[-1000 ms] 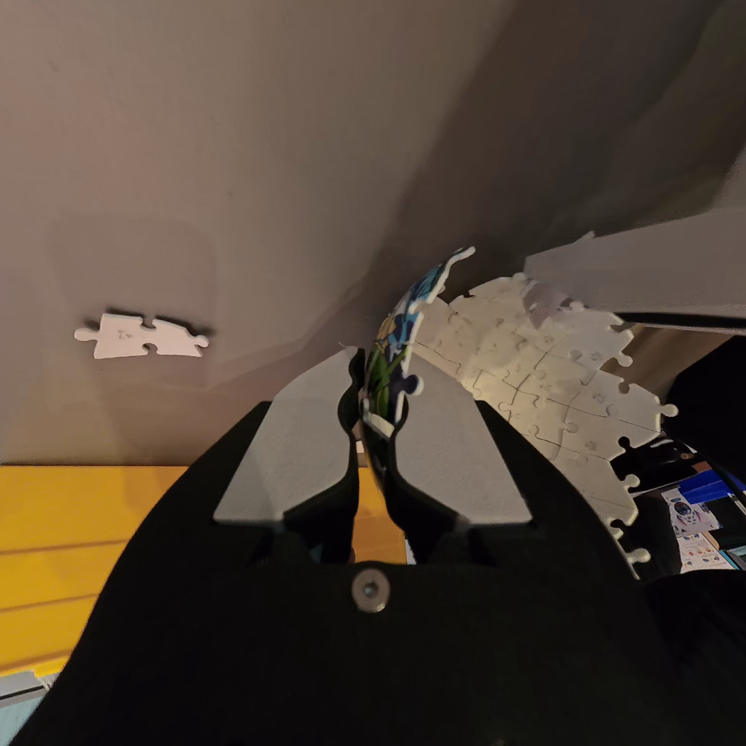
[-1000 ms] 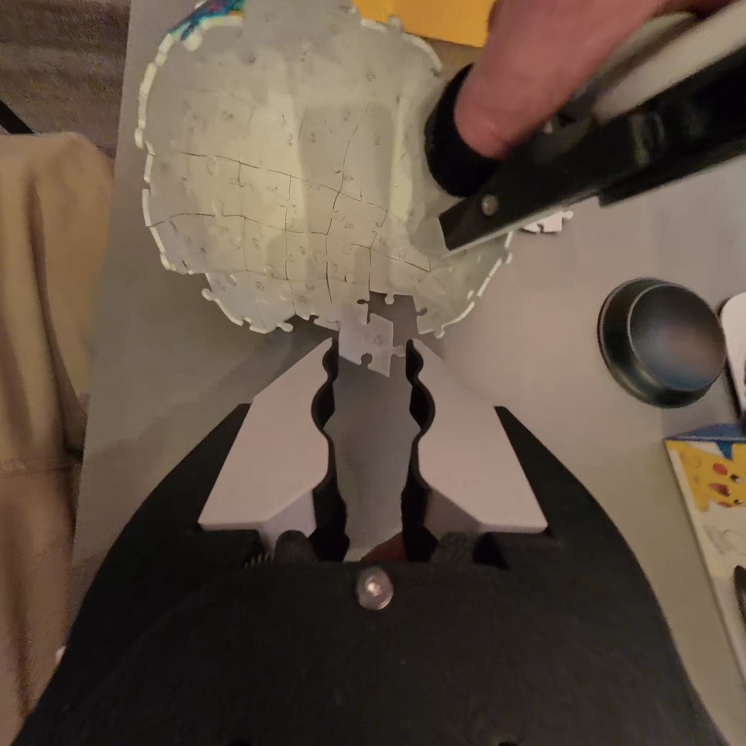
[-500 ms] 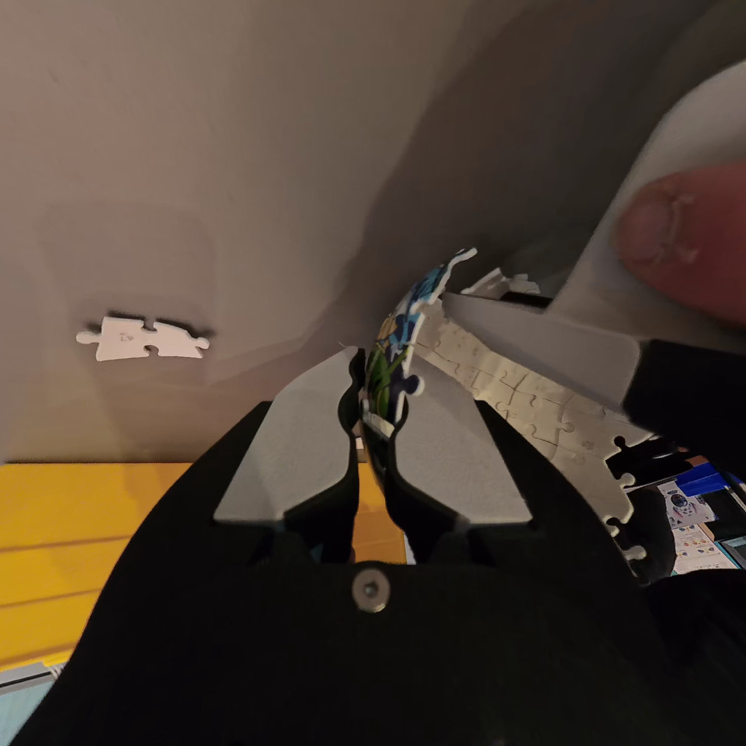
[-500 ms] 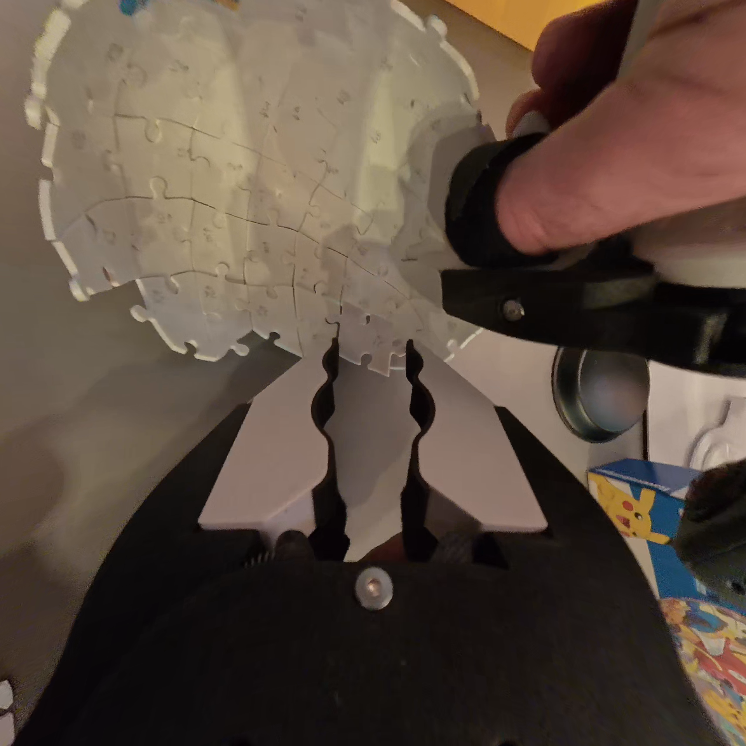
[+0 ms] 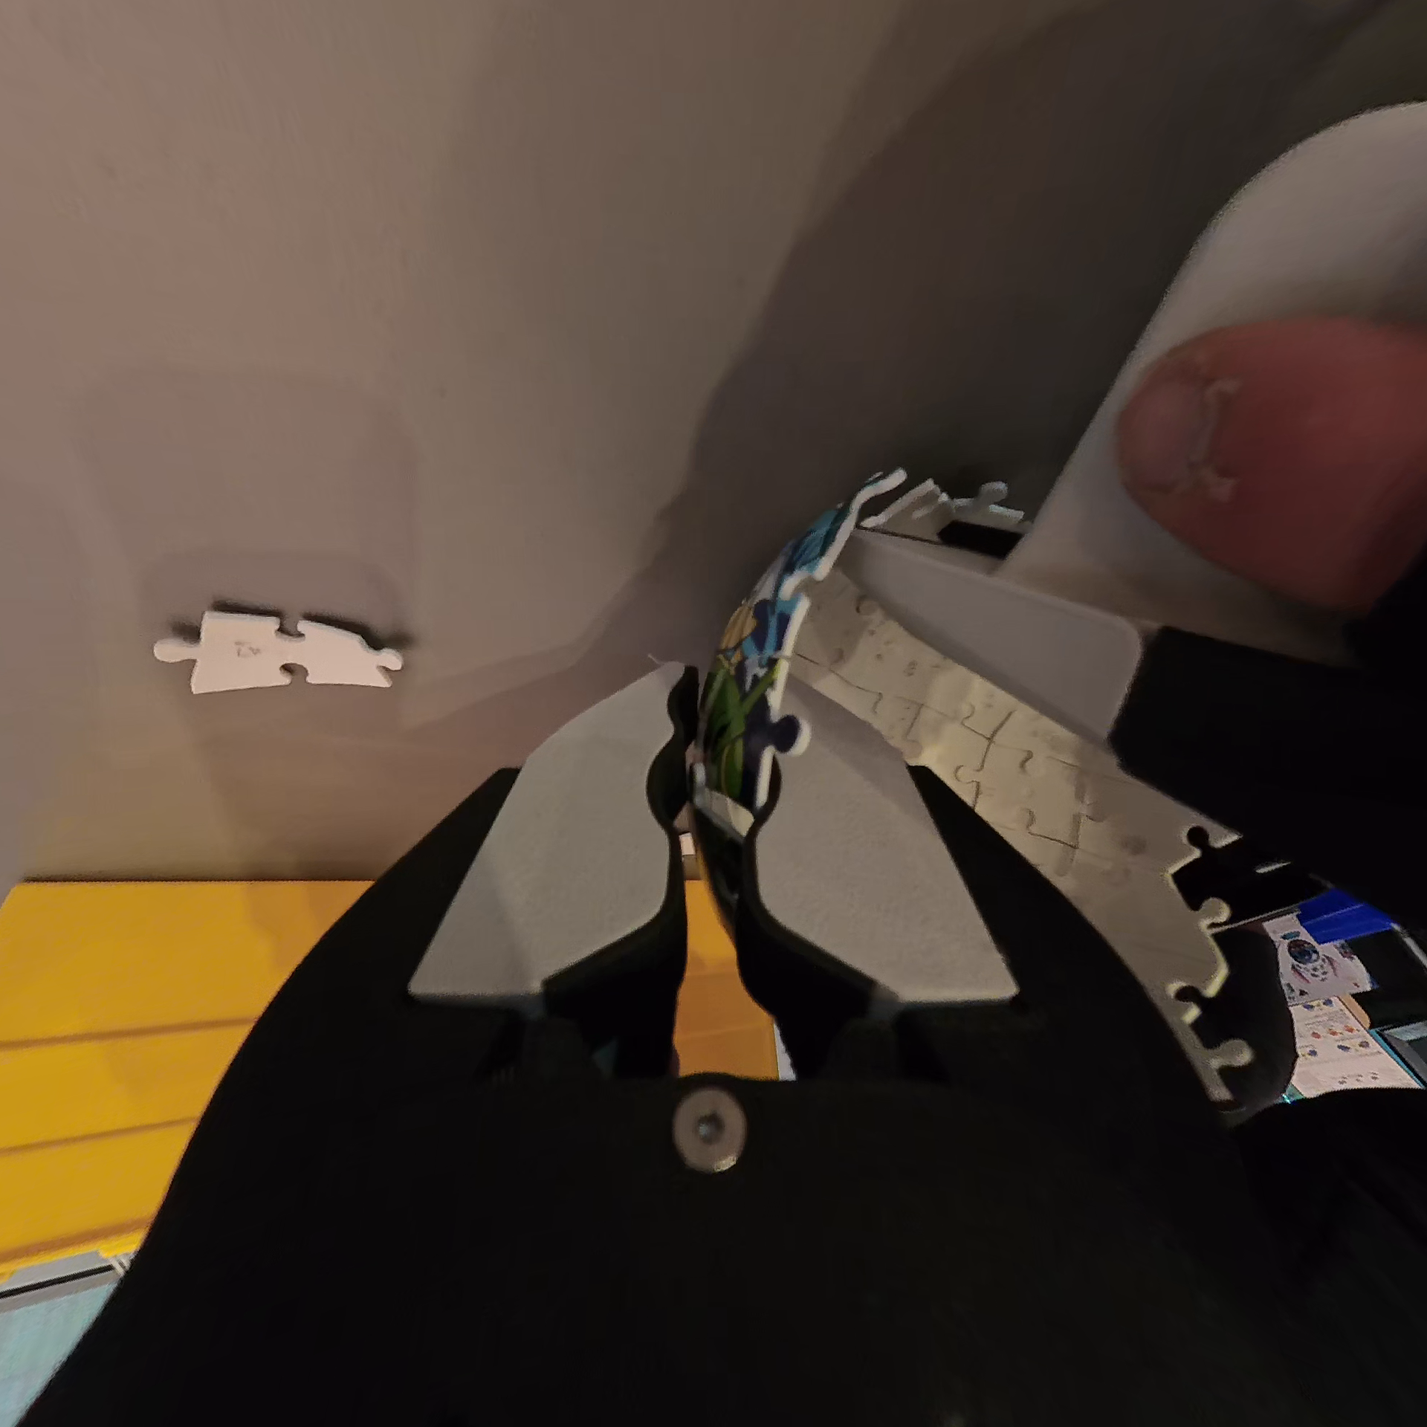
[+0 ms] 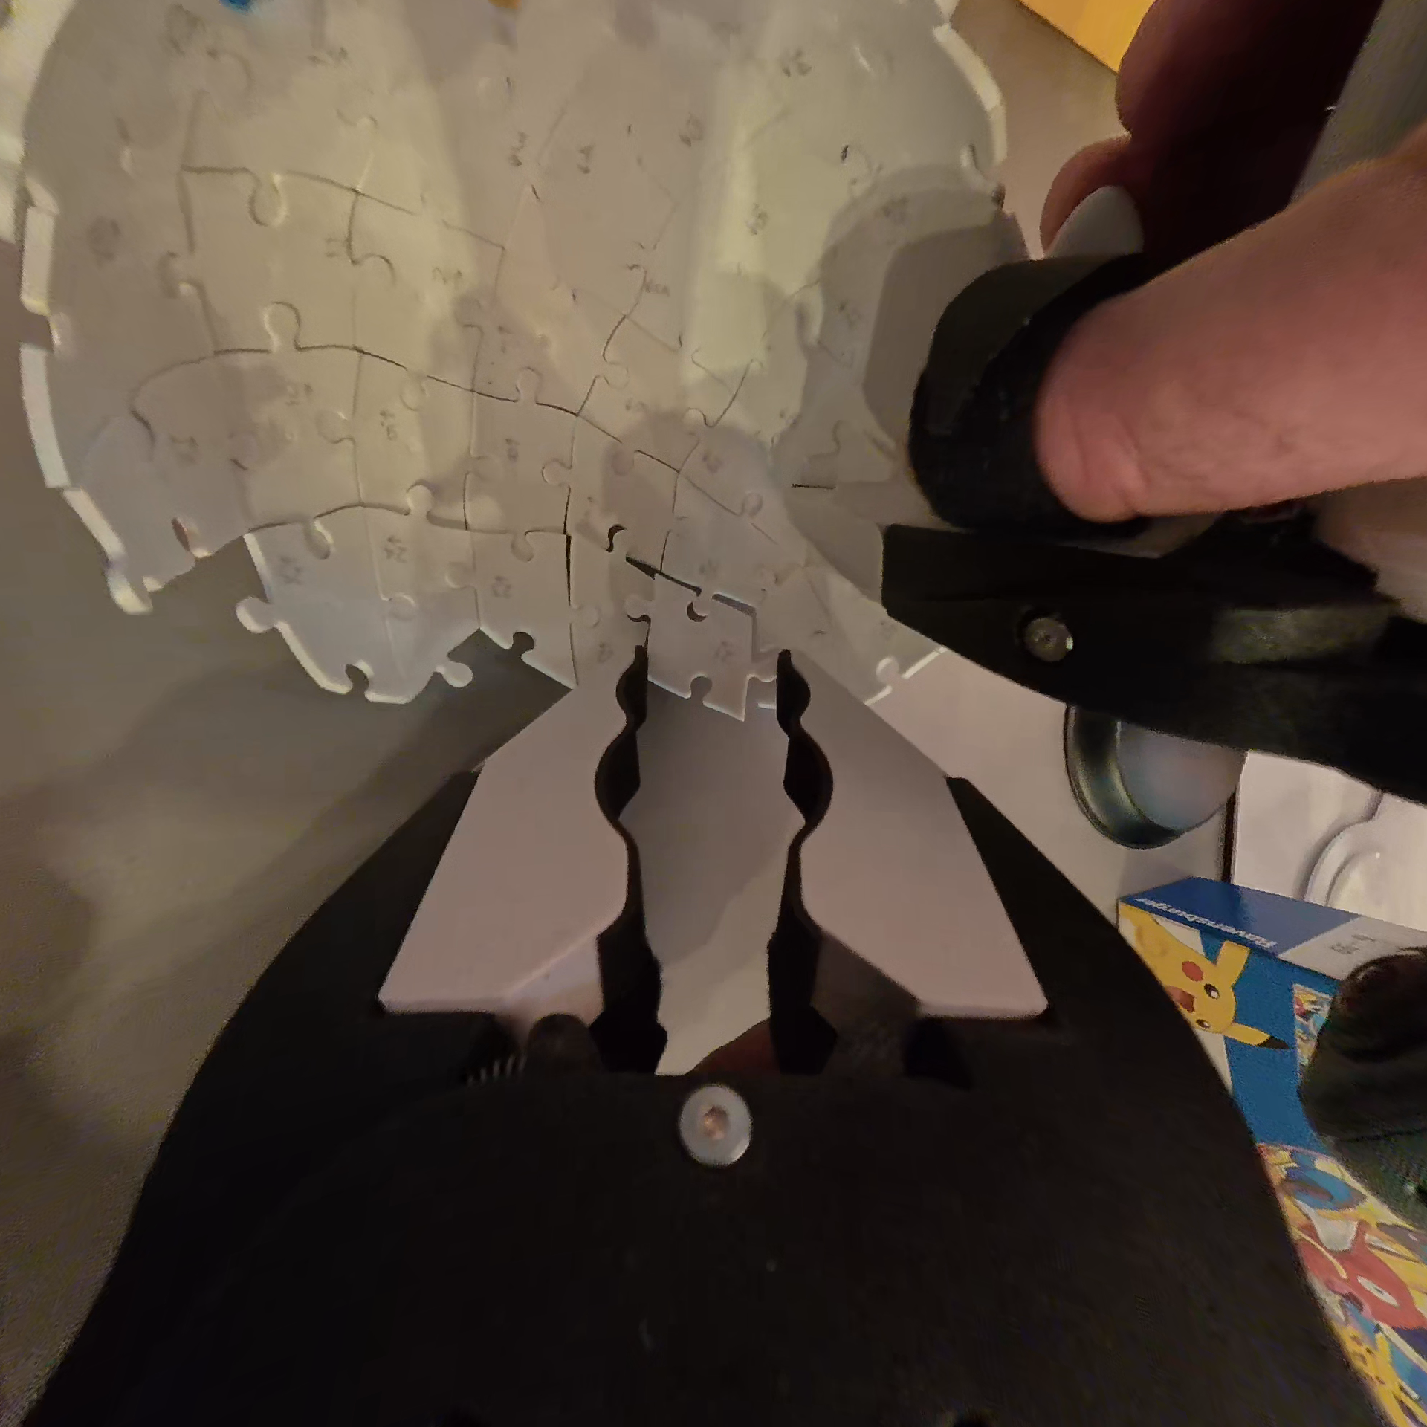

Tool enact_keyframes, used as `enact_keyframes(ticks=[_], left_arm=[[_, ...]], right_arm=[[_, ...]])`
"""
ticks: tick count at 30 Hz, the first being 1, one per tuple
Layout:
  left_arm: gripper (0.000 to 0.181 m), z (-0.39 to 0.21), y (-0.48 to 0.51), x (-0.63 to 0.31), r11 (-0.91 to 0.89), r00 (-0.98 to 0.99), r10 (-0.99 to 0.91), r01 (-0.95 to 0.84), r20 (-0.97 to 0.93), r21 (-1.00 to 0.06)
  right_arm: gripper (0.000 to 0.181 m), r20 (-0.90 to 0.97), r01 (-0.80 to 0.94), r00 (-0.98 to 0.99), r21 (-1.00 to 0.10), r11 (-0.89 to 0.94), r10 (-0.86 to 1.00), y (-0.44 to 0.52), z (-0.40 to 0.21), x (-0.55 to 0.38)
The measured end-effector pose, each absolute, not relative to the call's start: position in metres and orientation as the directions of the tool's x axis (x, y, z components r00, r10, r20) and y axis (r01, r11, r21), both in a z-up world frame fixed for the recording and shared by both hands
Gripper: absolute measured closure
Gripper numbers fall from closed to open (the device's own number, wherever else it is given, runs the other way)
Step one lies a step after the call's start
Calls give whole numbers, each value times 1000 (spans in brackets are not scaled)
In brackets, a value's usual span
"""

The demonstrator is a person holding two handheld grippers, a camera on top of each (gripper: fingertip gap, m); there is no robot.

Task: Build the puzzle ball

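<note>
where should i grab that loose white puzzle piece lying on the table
Take the loose white piece across its narrow waist, where the two joined halves meet, coming straight down from above. It lies flat on the grey table, so only its thin edges offer purchase. The left gripper is shut on the puzzle shell.

Dim, warm lighting throughout. Casting soft shadows across the grey counter (image 5: pixel 386 309) and the white puzzle shell (image 6: pixel 463 309). Blurring close to the lens, notably the thumb (image 5: pixel 1274 455). Bending straight lines at wide-angle edges.
</note>
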State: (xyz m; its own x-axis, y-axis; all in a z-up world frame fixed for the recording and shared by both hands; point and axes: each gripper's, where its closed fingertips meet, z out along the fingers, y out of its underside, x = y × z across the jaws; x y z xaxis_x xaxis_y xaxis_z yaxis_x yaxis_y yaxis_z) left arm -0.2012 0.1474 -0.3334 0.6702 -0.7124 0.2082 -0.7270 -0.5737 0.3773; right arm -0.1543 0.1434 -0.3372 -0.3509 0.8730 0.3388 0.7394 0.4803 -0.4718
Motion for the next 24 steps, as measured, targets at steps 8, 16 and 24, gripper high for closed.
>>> enact_keyframes(ticks=[8,16,24], left_arm=[[174,-333,148,-201,-576,671,-712,-727,208,374],[174,-333,148,-200,-575,671,-712,-727,208,376],[174,-333,148,-200,-579,669,-717,-728,196,366]], right_arm=[[144,336,749,-354,-457,479,873,145,-334,-153],[152,242,726,-316,-561,398,918,137,-319,-148],[155,-41,765,-84,-643,38,996,141,-324,-127]])
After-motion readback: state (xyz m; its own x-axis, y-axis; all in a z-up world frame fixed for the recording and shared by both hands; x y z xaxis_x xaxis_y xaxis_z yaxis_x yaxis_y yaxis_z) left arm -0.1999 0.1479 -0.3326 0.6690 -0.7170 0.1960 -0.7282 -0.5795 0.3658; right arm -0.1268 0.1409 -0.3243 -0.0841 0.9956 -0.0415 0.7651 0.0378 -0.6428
